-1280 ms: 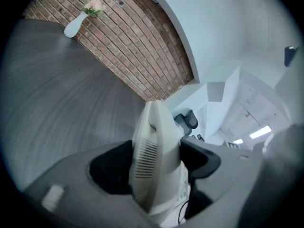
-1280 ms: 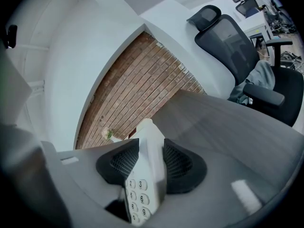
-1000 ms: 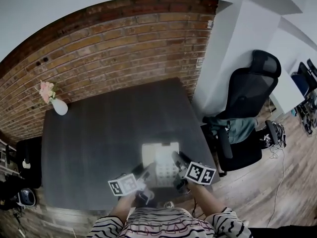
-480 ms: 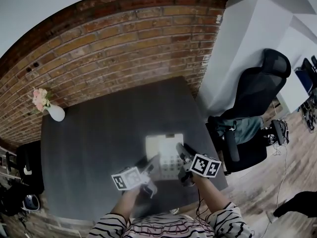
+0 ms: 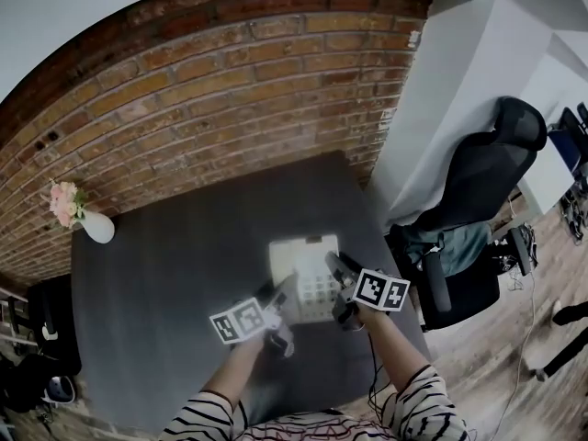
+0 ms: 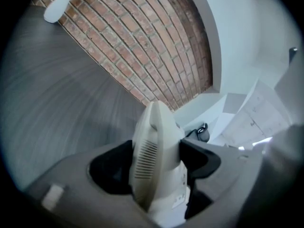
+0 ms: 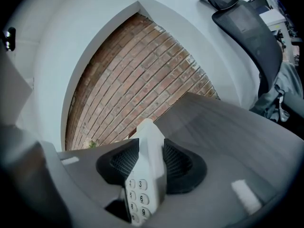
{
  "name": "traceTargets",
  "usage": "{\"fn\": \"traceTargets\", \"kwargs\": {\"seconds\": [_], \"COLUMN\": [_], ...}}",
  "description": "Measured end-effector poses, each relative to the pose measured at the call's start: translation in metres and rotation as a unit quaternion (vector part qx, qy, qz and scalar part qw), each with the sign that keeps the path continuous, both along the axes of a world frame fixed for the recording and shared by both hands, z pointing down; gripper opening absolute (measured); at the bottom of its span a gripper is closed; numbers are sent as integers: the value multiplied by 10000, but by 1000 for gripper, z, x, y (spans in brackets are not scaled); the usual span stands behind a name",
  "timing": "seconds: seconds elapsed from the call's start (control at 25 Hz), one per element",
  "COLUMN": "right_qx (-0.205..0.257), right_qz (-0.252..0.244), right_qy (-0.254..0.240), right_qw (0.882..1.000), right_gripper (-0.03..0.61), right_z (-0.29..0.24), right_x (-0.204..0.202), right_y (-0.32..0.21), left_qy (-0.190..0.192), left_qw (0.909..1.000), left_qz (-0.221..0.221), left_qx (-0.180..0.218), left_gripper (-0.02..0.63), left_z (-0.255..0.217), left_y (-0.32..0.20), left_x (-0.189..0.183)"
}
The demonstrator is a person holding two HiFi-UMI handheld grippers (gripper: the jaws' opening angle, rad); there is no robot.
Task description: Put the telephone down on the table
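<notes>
A white desk telephone (image 5: 306, 278) with a keypad is held between both grippers over the dark grey table (image 5: 175, 274), right of its middle. My left gripper (image 5: 278, 303) is shut on the telephone's left edge. In the left gripper view the ribbed side of the telephone (image 6: 154, 127) fills the gap of the left gripper (image 6: 156, 167), and both pads press on it. My right gripper (image 5: 336, 278) is shut on the right edge. In the right gripper view the telephone (image 7: 148, 141) with its number keys (image 7: 137, 198) sits clamped in the right gripper (image 7: 151, 163). I cannot tell whether its underside touches the table.
A white vase with pink flowers (image 5: 90, 223) stands at the table's far left corner, also seen as the vase (image 6: 57, 8). A brick wall (image 5: 230, 99) runs behind the table. A black office chair (image 5: 478, 191) stands to the right of the table.
Both grippers have carried the telephone farther in over the table, away from its near edge. Their grip on it looks the same.
</notes>
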State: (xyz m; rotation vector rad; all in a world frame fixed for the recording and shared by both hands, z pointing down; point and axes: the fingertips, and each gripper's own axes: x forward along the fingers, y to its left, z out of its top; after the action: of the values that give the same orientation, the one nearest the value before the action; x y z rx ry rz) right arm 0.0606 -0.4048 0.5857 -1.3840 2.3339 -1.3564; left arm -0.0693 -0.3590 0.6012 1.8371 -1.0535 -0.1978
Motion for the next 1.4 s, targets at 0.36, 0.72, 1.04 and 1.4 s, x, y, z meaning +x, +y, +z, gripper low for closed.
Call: {"fn": "traceTargets", "kwargs": {"seconds": [0.36,0.72,1.04,1.4], "right_qx": [50,134,192,201], "right_qz": [-51,-94,-78,-289], "right_qy": [56,164,236,490], "right_qw": [10000,9997,9995,9982], "right_gripper": [149,150,152,153], "right_z": [10,25,33,44], "right_x": [-9,-22,-32,-40], "right_y": [-73,-143,-197,-253], "left_qy": [-25,-27,39,264], "left_qw": [10000,9997,9996,9982], "left_qz": [-36,-234,-277,-537], "left_qx": [-5,-8,8,-90], "left_gripper": [311,310,310,311], "left_z": [9,22,29,43], "left_y": [-72,-141,-195,-246], "left_x": [-9,-21,-30,-35]}}
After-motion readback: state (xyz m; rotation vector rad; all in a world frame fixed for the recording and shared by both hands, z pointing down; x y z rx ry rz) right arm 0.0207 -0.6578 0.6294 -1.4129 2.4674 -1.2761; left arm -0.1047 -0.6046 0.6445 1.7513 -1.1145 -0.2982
